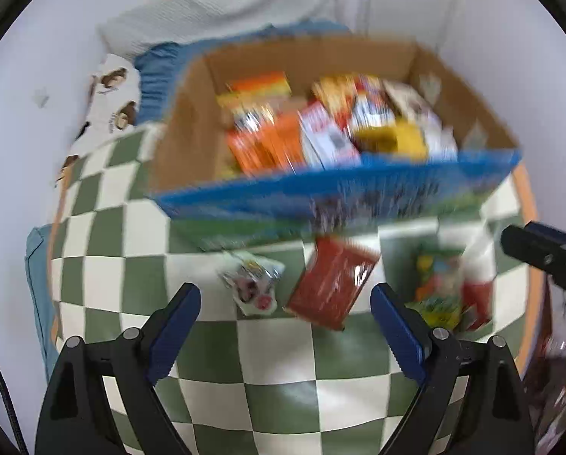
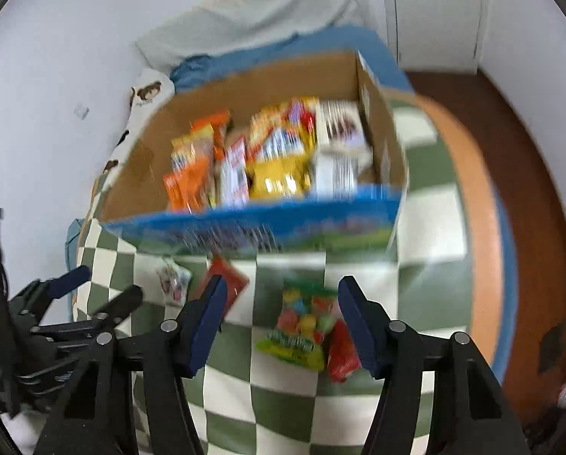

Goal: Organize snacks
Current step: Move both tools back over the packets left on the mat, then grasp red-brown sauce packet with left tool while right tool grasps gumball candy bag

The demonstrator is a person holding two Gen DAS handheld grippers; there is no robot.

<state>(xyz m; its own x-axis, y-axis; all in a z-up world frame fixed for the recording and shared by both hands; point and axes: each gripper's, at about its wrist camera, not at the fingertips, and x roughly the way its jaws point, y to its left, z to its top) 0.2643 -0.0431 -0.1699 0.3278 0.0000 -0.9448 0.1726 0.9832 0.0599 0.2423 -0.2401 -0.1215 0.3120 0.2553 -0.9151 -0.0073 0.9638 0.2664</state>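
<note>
A cardboard box (image 1: 358, 197) with a blue printed front holds several snack packs; it also shows in the right wrist view (image 2: 267, 227). In front of it on the green-and-white checked cloth (image 1: 267, 364) lie a red pack (image 1: 332, 284), a small white pack (image 1: 252, 282) and a green gummy bag (image 1: 440, 288). My left gripper (image 1: 286, 322) is open and empty, just short of the red and white packs. My right gripper (image 2: 281, 316) is open and empty, with the gummy bag (image 2: 301, 322) and a red pack (image 2: 341, 352) between its fingers' line of sight. Both views are blurred.
A blue blanket (image 1: 161, 72) and white pillow (image 1: 222, 11) lie behind the box. The cloth's orange rim (image 2: 476, 204) runs at the right, with brown floor (image 2: 540, 189) beyond. The right gripper's finger (image 1: 540, 250) shows at the left view's right edge; the left gripper (image 2: 78, 303) shows at lower left.
</note>
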